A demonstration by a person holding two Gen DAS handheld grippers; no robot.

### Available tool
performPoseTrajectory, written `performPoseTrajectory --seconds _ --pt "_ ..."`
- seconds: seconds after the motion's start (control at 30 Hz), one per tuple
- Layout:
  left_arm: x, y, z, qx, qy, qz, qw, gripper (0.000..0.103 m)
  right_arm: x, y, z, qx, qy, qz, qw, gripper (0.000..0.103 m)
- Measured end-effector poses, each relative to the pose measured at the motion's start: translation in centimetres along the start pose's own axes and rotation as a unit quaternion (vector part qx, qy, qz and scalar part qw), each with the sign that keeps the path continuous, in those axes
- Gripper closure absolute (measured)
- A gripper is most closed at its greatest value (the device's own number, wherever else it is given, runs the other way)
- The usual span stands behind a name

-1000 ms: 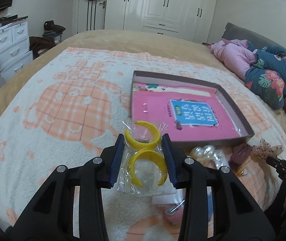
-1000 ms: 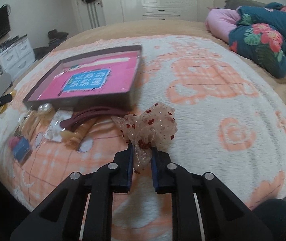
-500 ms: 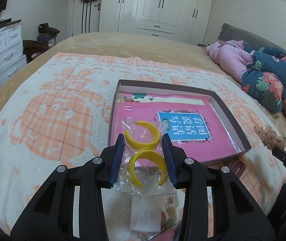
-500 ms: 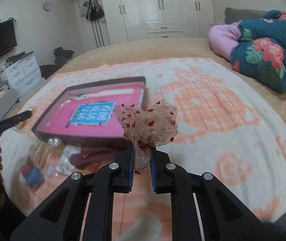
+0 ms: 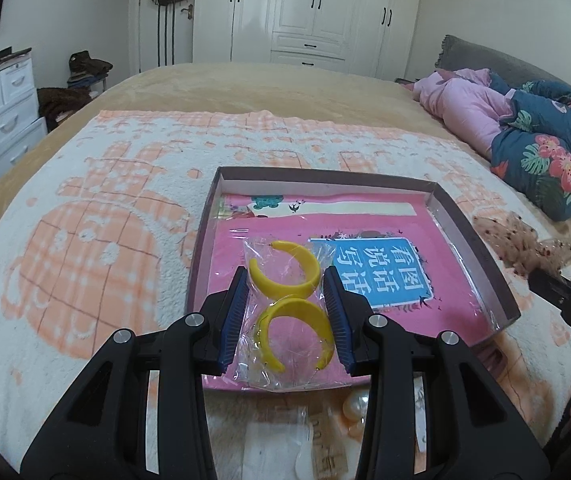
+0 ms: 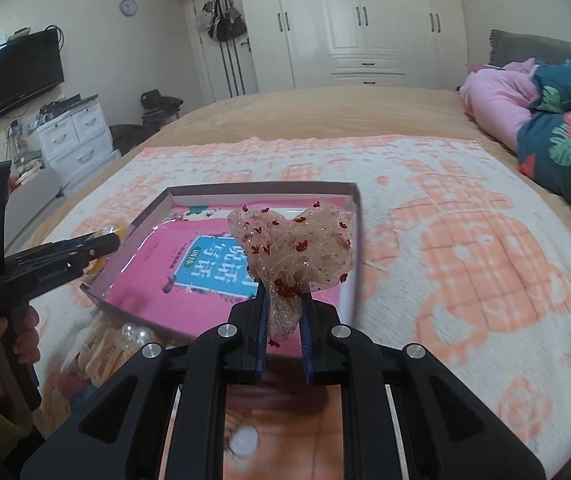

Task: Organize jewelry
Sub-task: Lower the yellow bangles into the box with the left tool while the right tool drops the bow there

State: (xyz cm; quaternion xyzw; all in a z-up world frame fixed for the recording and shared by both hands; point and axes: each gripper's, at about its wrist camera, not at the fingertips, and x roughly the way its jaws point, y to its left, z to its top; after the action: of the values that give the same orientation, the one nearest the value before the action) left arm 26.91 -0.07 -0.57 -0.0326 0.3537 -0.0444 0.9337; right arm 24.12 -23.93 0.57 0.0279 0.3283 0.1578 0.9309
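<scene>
The left gripper (image 5: 285, 312) clamps a clear bag of yellow hoop earrings (image 5: 287, 312) above the near edge of the shallow box (image 5: 473, 240), and the right gripper (image 6: 284, 320) pinches a sheer red-dotted bow (image 6: 293, 248) over the box's near right corner. Pearls (image 5: 355, 404) and small packets (image 5: 325, 440) lie just outside the box's near wall on the peach blanket (image 5: 85, 240); bunched quilts (image 5: 541, 148) sit well beyond its right side

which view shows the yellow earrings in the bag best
The left wrist view. The yellow earrings sit centred and sharp in their clear bag, clamped in the left hand-held gripper over the pink box. The right wrist view shows only a yellow blur at that gripper's tip, far left.
</scene>
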Motion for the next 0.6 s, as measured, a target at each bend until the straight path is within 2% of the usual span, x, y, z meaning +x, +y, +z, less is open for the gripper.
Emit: performPoseTrajectory --seconds 0.3,0.6 --pt "2.3 -0.6 0.0 0.002 0.017 -0.005 0.9998 0.073 4.7 0.8 1.3 0.008 0.031 0.003 0.999 0.090" --pt "3.5 -0.6 -0.2 0.000 0.032 -0.009 0.9994 0.072 7.3 -0.5 0.2 0.015 0.046 -0.001 0.999 0.089"
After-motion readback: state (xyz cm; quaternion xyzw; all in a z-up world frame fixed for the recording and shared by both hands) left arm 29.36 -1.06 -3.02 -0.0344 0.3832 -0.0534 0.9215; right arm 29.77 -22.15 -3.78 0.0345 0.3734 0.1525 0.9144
